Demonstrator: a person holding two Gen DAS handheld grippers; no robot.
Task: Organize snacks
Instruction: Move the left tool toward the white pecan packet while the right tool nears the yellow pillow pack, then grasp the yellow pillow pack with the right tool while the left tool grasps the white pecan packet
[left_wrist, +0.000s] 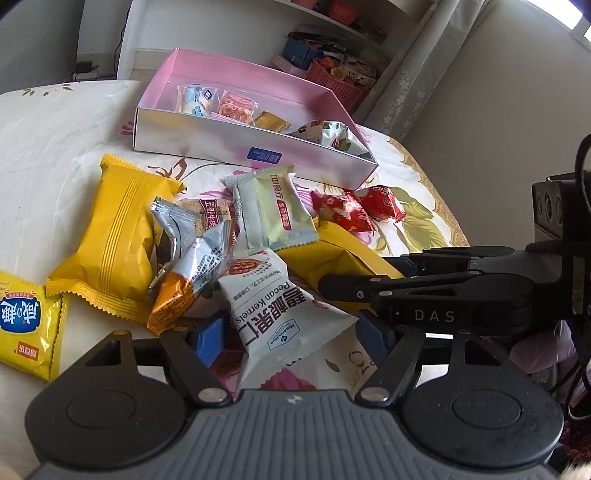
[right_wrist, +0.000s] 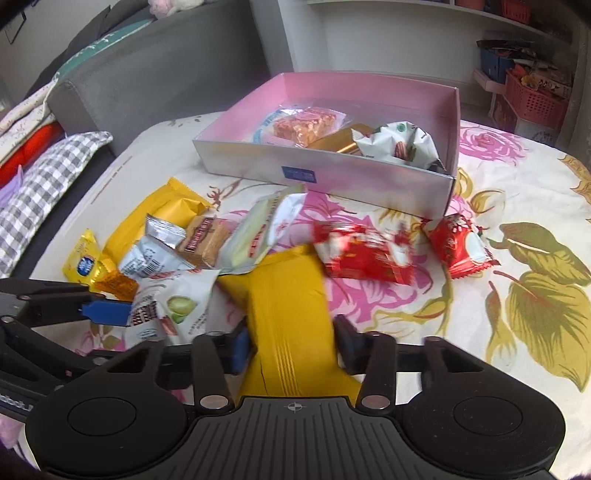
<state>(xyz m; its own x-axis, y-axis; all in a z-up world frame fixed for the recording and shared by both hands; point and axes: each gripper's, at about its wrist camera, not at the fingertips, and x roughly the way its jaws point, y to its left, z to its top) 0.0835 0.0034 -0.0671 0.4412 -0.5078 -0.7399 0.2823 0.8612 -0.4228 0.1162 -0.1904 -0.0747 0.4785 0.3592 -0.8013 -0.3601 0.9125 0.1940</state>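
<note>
The right hand-held gripper (right_wrist: 291, 347) clamps a yellow packet (right_wrist: 288, 314) at the near edge of the snack pile on the floral bench (right_wrist: 517, 192). The left hand-held gripper (left_wrist: 291, 339) stands half-open around a pecan packet (left_wrist: 273, 314), pads apart from it. The pink box (left_wrist: 236, 144) behind holds several snacks.

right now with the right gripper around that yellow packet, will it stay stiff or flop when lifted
Probably floppy: the yellow packet is a thin crimped wrapper, already bent between the right gripper pads. It looks puffy, so likely light for its size. The glossy film may slip if held loosely. Its far end lies under the pale green packet, which may shift as it rises.
</note>
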